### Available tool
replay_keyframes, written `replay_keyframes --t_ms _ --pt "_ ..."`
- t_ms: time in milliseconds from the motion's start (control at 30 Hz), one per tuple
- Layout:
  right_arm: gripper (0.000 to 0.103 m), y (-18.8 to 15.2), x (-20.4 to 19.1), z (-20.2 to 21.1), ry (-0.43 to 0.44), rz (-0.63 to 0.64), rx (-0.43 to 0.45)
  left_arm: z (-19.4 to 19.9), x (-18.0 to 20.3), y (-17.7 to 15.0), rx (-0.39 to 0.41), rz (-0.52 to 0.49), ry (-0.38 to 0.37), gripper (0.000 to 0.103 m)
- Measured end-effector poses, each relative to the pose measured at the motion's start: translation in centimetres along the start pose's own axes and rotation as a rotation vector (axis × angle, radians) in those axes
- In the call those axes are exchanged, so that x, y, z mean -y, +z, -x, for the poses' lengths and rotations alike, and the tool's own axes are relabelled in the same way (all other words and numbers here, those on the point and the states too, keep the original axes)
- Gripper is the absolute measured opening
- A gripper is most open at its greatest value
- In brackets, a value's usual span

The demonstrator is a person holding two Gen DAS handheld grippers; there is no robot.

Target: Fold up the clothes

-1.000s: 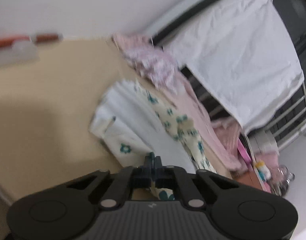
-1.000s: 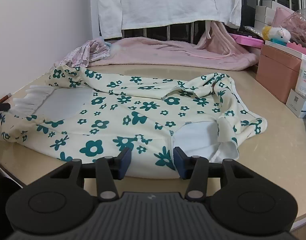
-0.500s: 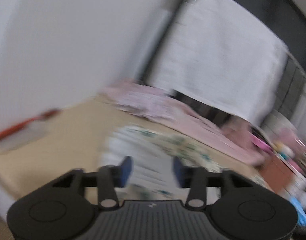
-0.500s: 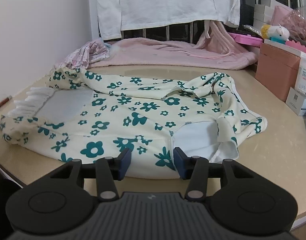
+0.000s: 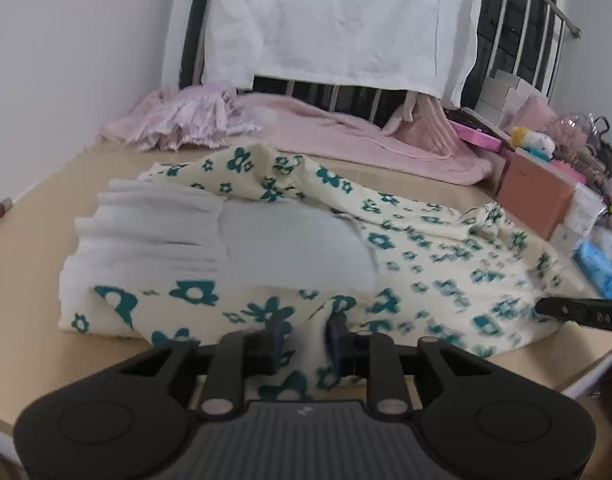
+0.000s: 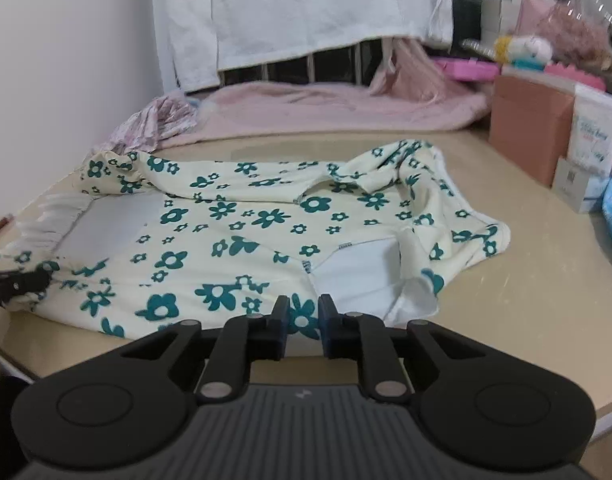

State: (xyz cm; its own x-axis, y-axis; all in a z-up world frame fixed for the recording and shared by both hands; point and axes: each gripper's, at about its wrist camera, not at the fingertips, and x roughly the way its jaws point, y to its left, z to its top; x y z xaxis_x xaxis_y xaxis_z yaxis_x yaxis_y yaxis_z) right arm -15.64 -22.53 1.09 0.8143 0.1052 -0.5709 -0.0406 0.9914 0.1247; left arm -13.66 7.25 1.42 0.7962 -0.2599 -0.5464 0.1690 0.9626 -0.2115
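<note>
So right up close, the left gripper (image 5: 305, 336) sits at the near hem of the floral garment (image 5: 406, 252), its jaws just been closing in, with a fold of the cream cloth between them; can't honestly tell whether the pads are biting on it or only flanking it. Same deal on the other side: the right gripper (image 6: 299, 322) is at the near edge of the garment (image 6: 241, 240), jaws just narrowed to a small gap with a green flower on the hem between them, and I can't say if it's truly pinched. Each gripper's dark tip peeks into the other's view at the frame edge, resting against the cloth. The garment lies spread across the tan table (image 6: 526, 280), white ribbed cuff (image 5: 145, 232) toward the wall side. Off to the right there's a brown box (image 6: 526, 128) and some small cartons. Further back, a pink blanket (image 6: 326, 108) and a frilly pink piece (image 5: 185, 120), then a white cloth (image 5: 346, 20) hanging over a metal rail.
</note>
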Motion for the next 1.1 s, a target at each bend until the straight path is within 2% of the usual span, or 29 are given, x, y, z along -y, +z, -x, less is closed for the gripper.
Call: replay_keyframes --t_ms 33,100,167,233,367,400,467,500,567,600,633,667,800,867,900,967,1000,1033,1067,1100 --pt "0.019 0.8 0.3 0.5 0.025 -0.006 0.022 0.3 -0.7 1.3 0.019 0.025 -0.043 0.052" --pt "0.029 3.0 0.6 1.3 0.066 0.009 0.081 0.9 -2.6 4.2 0.080 0.089 -0.099 0.068" --pt "0.037 5.6 1.1 0.6 0.100 0.017 0.097 -0.1 -3.8 7.6 0.075 0.126 -0.100 0.074" --pt "0.040 8.4 1.6 -2.7 0.129 0.017 0.018 -3.4 -4.5 11.1 0.000 0.169 -0.084 0.076" --pt "0.041 12.1 1.8 -10.3 0.111 0.021 -0.197 -11.3 -6.5 15.4 -0.270 0.372 0.061 0.064" --pt "0.041 12.7 2.0 -11.8 0.111 0.003 -0.243 -12.2 -7.3 15.6 -0.289 0.425 0.031 0.061" --pt "0.041 13.3 3.1 -14.4 0.179 -0.125 -0.344 -13.6 -8.2 15.5 -0.307 0.506 0.009 0.060" --pt "0.040 13.3 3.8 -15.1 0.208 -0.188 -0.362 -14.3 -8.6 15.5 -0.317 0.546 -0.003 0.060" --pt "0.039 13.4 4.9 -15.7 0.231 -0.297 -0.334 -15.6 -9.4 15.4 -0.332 0.619 -0.025 0.059" --pt "0.031 13.5 5.2 -15.9 0.226 -0.325 -0.308 -16.0 -9.5 15.5 -0.328 0.618 -0.037 0.047" --pt "0.022 13.6 5.5 -16.0 0.221 -0.353 -0.282 -16.3 -9.5 15.5 -0.324 0.618 -0.048 0.020" --pt "0.004 13.7 5.7 -16.2 0.218 -0.376 -0.258 -16.6 -9.6 15.5 -0.319 0.618 -0.060 0.007" --pt "0.002 14.9 6.8 -16.0 0.261 -0.465 -0.199 -17.8 -10.4 16.5 -0.294 0.671 -0.139 0.006" --pt "0.002 16.1 7.6 -16.1 0.298 -0.535 -0.172 -18.9 -11.3 17.5 -0.310 0.745 -0.194 0.006" --pt "0.002 16.7 7.9 -16.2 0.312 -0.568 -0.156 -19.5 -11.6 18.0 -0.304 0.765 -0.190 0.006" --pt "0.002 18.1 8.8 -17.4 0.308 -0.642 -0.119 -20.8 -12.1 19.2 -0.230 0.795 -0.136 0.009" --pt "0.004 18.6 9.2 -18.2 0.295 -0.684 -0.099 -21.3 -12.4 19.6 -0.186 0.809 -0.108 0.024" --pt "0.006 18.9 9.7 -19.3 0.275 -0.738 -0.067 -22.1 -12.7 19.8 -0.156 0.821 -0.080 0.055" --pt "0.014 19.2 10.2 -20.4 0.251 -0.781 -0.043 -23.0 -13.0 20.1 -0.177 0.809 -0.061 0.068" --pt "0.037 19.4 10.3 -21.7 0.218 -0.792 -0.045 -23.4 -13.1 20.2 -0.211 0.792 -0.050 0.073"
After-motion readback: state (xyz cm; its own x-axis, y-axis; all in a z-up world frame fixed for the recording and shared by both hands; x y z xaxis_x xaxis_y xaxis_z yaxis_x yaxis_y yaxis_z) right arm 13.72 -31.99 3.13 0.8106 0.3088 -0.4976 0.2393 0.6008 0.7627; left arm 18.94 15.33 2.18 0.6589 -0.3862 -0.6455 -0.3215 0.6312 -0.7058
